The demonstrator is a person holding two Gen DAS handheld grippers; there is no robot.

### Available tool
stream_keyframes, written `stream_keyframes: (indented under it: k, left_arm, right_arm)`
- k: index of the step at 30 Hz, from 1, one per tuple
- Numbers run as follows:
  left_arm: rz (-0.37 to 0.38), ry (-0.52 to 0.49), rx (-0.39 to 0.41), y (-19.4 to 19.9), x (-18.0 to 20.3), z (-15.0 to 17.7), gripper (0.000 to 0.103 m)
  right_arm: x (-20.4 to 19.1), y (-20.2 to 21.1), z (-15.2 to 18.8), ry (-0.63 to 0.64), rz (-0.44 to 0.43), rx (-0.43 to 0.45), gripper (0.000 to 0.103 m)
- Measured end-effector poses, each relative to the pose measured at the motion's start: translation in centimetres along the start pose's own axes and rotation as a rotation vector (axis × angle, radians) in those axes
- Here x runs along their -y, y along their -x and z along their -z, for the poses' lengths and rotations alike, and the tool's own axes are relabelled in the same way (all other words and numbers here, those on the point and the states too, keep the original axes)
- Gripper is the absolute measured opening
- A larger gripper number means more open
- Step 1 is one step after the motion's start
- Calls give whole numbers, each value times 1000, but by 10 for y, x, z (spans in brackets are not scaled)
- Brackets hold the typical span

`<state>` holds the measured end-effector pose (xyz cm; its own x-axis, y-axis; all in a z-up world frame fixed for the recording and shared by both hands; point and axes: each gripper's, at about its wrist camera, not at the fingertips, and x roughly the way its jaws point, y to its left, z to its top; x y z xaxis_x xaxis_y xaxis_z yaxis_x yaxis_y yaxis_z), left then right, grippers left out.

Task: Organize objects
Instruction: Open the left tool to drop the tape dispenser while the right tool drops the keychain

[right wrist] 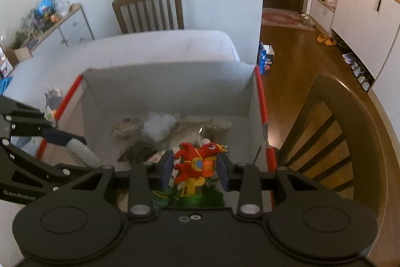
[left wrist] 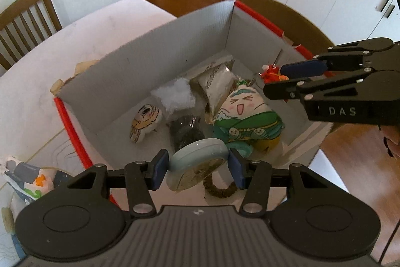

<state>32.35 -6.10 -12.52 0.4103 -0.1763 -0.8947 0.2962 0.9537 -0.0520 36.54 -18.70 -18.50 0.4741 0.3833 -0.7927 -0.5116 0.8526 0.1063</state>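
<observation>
jaws over box (left wrist: 155, 51), white table (left wrist: 75, 41), wooden chair (right wrist: 150, 9)

right hand-held gripper (right wrist: 195, 168) | clamps red toy figure (right wrist: 197, 162) | above open cardboard box (right wrist: 165, 81) | left hand-held gripper (right wrist: 75, 144) alongside

Left wrist view: sits behind the left tool (left wrist: 197, 168), angled steeply down into the open box (left wrist: 150, 61) from close above its near edge. Right wrist view: behind the right tool (right wrist: 195, 167), looking down into the same box from its right side. Both share the box interior; each shows the other tool.
</observation>
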Motion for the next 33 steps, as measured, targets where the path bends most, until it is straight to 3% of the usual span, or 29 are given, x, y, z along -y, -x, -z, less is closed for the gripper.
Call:
stream_keyframes:
  k: [18,23,27,33]
  left_arm:
    - [-31,23,-98,-51,-6,-17,52]
    - [-33,45,-108,-53,-8,-17,52]
    - [-35,51,-98,-49,-9,-14,66]
    - [-32,67,-61,-31,-10,-7,66]
  right_arm:
    - [20,-7,15,-91,-78,-36,38]
    - [22,0,16,-94,-95,-28,47]
    - [23,5,17,-101,-104,-23,50]
    - [23,16,18,-102,-117,-5,54]
